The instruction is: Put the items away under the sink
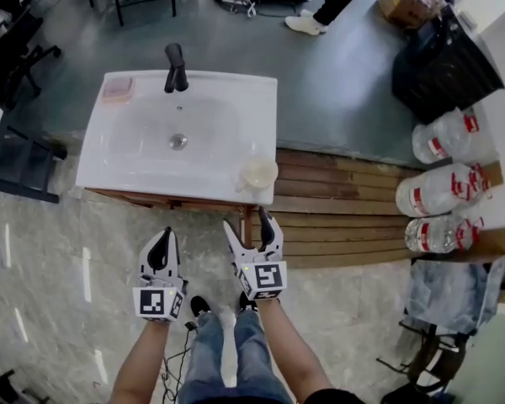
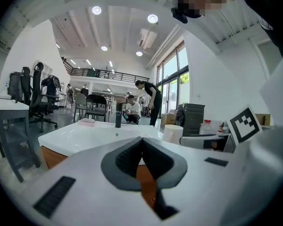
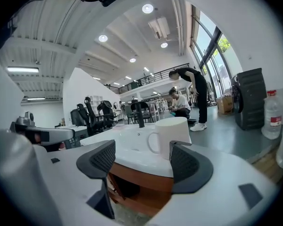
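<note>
two hand-held grippers sit low in the head view, just above the person's legs. the left gripper (image 1: 163, 236), lower centre-left, has its jaws pressed together with nothing between them; its own view shows the dark pads meeting. the right gripper (image 1: 247, 223), lower centre, has its jaws spread and empty; in its own view the gap frames a white mug (image 3: 175, 136) beyond, untouched.

just past the grippers is the wooden cabinet (image 1: 168, 199) under a white sink (image 1: 101, 162) at mid-frame. a dark gap shows beneath the wood in the right gripper view, but whether a door stands open cannot be told. the mug (image 1: 257, 173) stands on the sink's front right corner, near the centre of the head view. further up, a black tap (image 1: 176, 67) rises at the back rim, and a pink item (image 1: 118, 88), perhaps a soap dish, rests on the back left corner. at far right, large water bottles (image 1: 444, 192) lie on their sides.

as a judgement, nothing is put away yet: both items are on top of the sink and neither is gripped. the mug looks like the first pick-up, and all the stowing below is left to do.
</note>
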`<state>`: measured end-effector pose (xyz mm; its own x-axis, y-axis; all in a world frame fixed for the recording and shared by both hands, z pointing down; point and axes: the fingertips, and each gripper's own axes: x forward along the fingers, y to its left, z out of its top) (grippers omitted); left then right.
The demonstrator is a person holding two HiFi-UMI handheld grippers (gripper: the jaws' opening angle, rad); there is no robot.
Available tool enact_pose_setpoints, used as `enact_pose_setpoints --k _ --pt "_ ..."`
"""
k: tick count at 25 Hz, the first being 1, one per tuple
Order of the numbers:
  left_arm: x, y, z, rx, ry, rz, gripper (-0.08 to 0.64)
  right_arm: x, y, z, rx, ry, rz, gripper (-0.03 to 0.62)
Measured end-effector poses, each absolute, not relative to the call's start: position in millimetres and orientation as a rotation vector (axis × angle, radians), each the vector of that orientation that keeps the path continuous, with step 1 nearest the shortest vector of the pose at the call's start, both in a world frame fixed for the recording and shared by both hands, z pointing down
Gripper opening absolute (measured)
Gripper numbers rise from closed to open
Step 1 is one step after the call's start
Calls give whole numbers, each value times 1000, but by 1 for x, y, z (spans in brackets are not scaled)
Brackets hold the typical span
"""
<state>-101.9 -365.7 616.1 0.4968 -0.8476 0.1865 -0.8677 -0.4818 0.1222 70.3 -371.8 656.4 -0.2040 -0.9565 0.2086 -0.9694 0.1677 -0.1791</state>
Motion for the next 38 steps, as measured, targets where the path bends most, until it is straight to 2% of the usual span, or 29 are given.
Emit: enact_pose_setpoints --k 6,9,13,16,20,24,38 --pt "-97 -386 635 2525 -1479 161 6 70 -406 677 1946 -2312 418 306" --pt "-97 -391 644 2516 -1475 177 6 68 -421 681 1961 -2297 430 242" --pt "-100 -390 647 2495 -1486 193 6 65 -432 683 1957 -2280 414 216" --pt "-101 -388 649 2494 -1485 205 6 67 -439 683 1968 -2252 411 166" --pt "-108 -384 655 2487 -1488 217 6 65 -447 683 1978 -2219 407 129" --pt "-111 -380 657 2476 -1491 230 7 69 -452 678 1997 -2198 370 58" --pt "-120 -366 652 2470 -1514 227 6 46 -427 652 1783 -2336 50 40"
